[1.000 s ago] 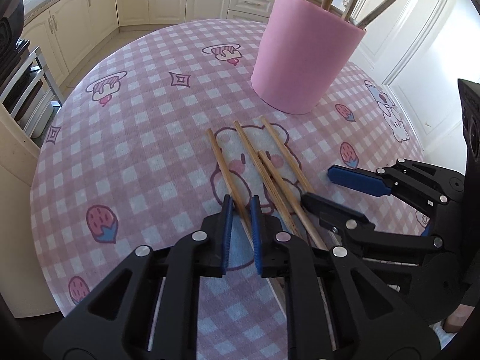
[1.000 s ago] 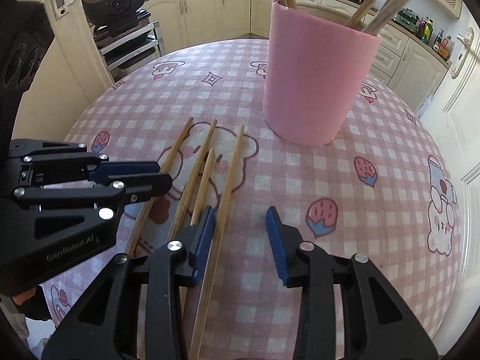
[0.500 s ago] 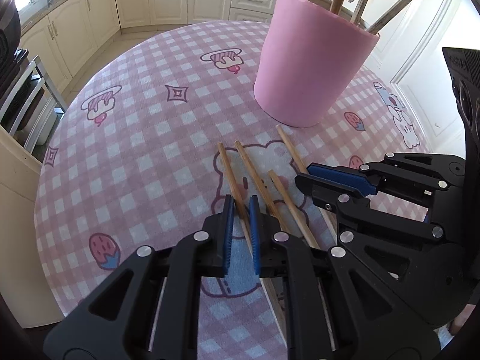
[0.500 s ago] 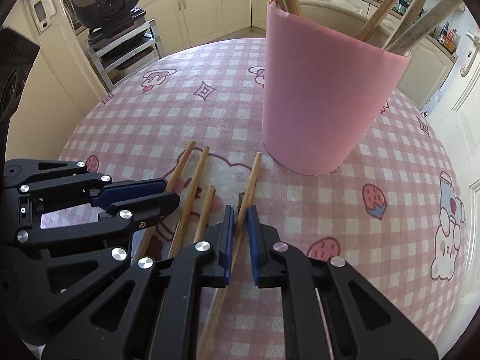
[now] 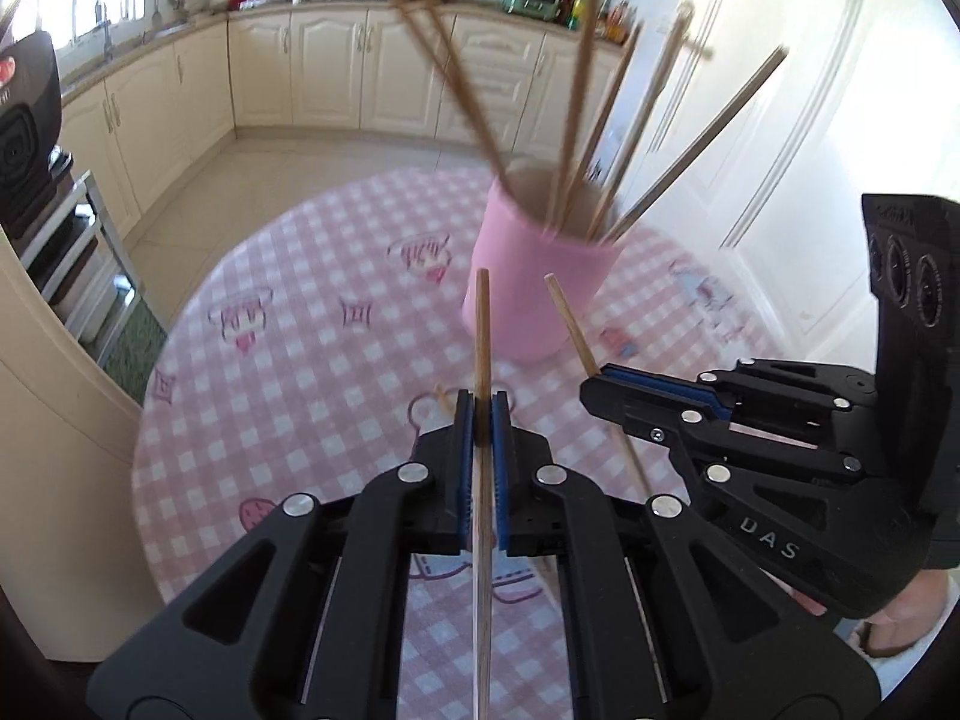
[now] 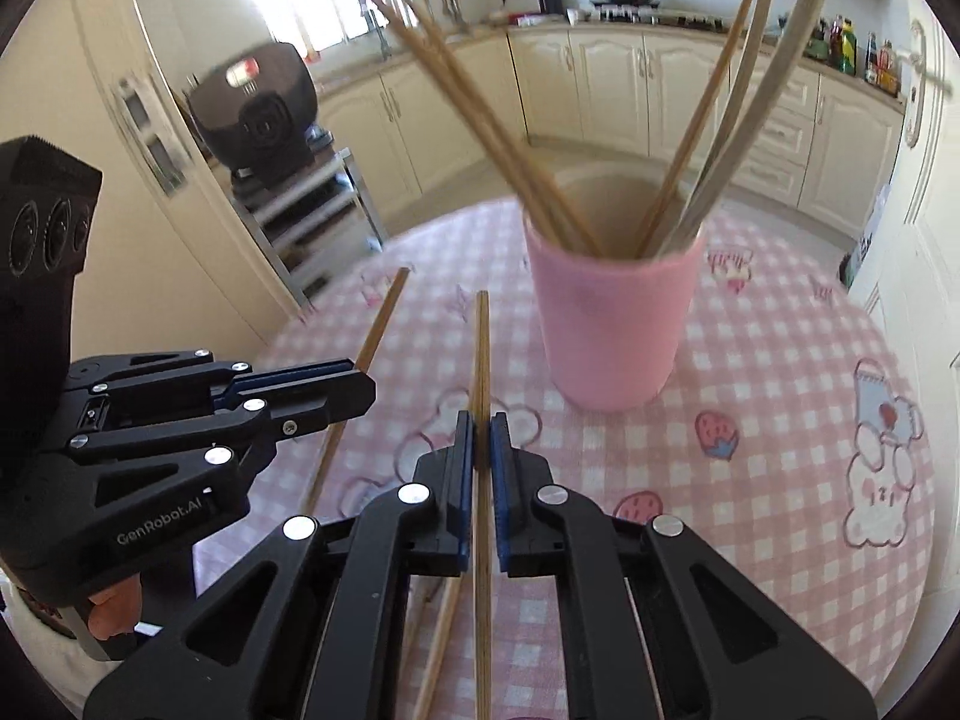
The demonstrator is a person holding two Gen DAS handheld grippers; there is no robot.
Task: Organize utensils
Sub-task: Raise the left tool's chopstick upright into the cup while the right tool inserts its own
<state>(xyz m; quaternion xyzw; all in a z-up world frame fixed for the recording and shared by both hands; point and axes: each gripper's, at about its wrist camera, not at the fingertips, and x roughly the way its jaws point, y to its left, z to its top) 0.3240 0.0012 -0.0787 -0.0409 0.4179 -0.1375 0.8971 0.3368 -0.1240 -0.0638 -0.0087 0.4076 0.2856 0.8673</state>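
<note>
1. My left tool [image 5: 482, 414] is shut tight on one stick [image 5: 482, 336]. The stick pokes up past the blue pads [image 5: 462, 420], off the tabletop [image 5: 288, 372].
2. My right tool [image 6: 480, 435] is shut tight on another stick [image 6: 481, 348]. It has just been closing, with that stick between the pads.
3. In the left view, the right tool sits at the right side, and its stick slants up toward the cup [image 5: 534, 294].
4. In the right view, the left tool sits at the left side, and its stick slants up too.
5. The pink cup stands on the tabletop, just past both tools. More sticks [image 6: 702, 114] lean out of it.
6. One more stick [image 6: 441, 636] lies under my right tool.
7. The cloth [image 6: 780, 420] is pink and white squares with bears and strawberries.
</note>
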